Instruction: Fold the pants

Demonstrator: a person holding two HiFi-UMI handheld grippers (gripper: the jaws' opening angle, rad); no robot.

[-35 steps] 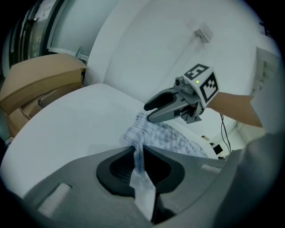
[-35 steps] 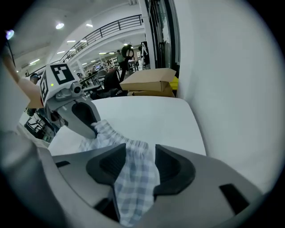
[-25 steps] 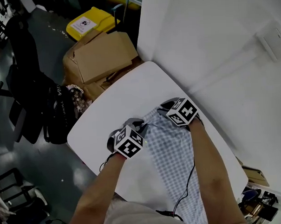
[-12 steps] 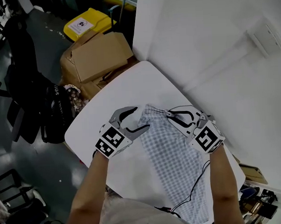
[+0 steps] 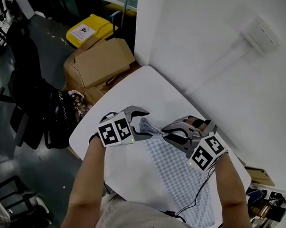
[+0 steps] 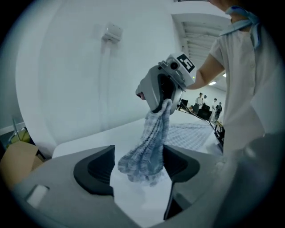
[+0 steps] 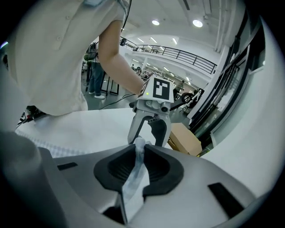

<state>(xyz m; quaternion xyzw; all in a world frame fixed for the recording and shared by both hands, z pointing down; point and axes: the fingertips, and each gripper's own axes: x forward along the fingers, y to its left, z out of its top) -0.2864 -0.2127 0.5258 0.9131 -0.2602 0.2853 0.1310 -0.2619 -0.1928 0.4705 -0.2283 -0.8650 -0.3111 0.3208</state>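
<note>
Now the checked pants [image 5: 179, 173] lie along the right side of the white desk [image 5: 132, 90]. They run from the near edge towards the middle, with their far end pulled up off the top into a bunch. The right gripper [image 5: 166, 133] is clamped on that bunch, a fold of cloth pinched flat between its pads. The left gripper [image 5: 145, 120] has its jaws wide apart, having just been opening. The gathered cloth hangs between them, but neither pad presses on it.

The step looks like raising the far end so it can be carried back over the near end. To do it well, the left gripper should probably take a fresh hold on the other corner of that same end, not on the bunch, so the edge spreads flat between the two. Both should then rise level, keep the cloth lightly taut, and travel together towards the near edge, setting end on end squarely. Pulling with one grip alone risks a twisted, skewed fold and may drag the pants across the desk.
</note>
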